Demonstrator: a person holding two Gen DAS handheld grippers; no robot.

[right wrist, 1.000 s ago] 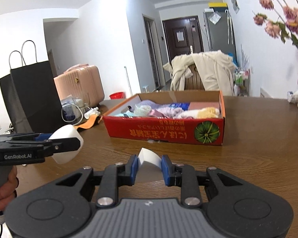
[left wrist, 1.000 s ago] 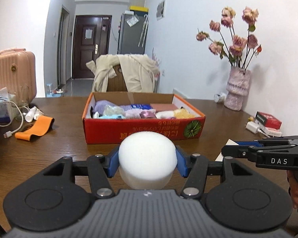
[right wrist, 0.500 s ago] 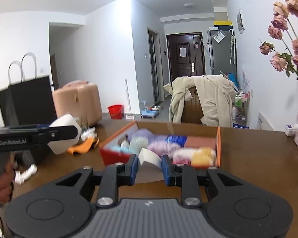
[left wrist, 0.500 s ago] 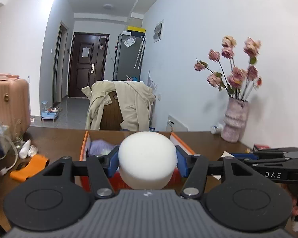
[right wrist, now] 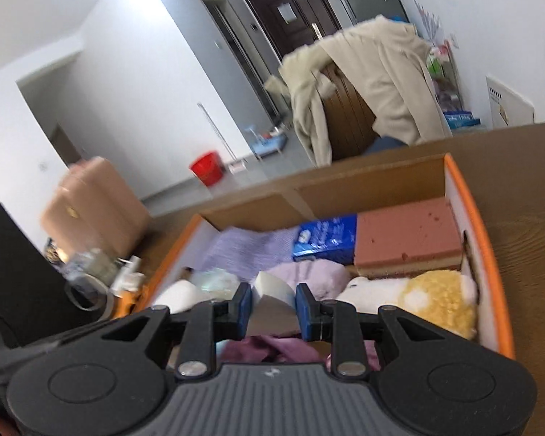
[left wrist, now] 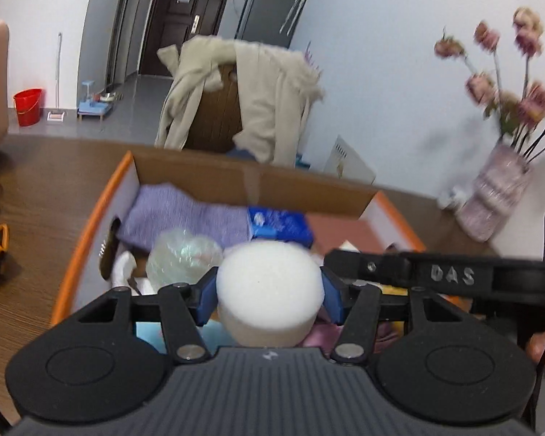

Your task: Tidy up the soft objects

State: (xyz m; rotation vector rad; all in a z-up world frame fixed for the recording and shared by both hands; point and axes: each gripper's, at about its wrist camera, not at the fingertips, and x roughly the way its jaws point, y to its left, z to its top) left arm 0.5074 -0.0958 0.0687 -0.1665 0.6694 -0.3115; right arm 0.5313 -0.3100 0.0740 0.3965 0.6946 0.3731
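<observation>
Now both grippers hang over the orange-rimmed cardboard box (left wrist: 91,225) — left gripper (left wrist: 269,296) clamps a round white sponge (left wrist: 269,287), right gripper (right wrist: 273,307) pinches a white wedge sponge (right wrist: 272,289).

White round sponge (left wrist: 269,287); orange-rimmed box (right wrist: 490,254); lilac cloth (left wrist: 178,214); pink sponge block (right wrist: 407,236); yellow plush (right wrist: 439,301)

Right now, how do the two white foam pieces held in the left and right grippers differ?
The round white foam puck in the left gripper is a thick cylinder; the white foam wedge in the right gripper is thinner, with an angled edge. The puck spreads its jaws wide; the wedge sits between much narrower jaws. Both are white, clamped, and hang over the orange-rimmed cardboard box.
</observation>
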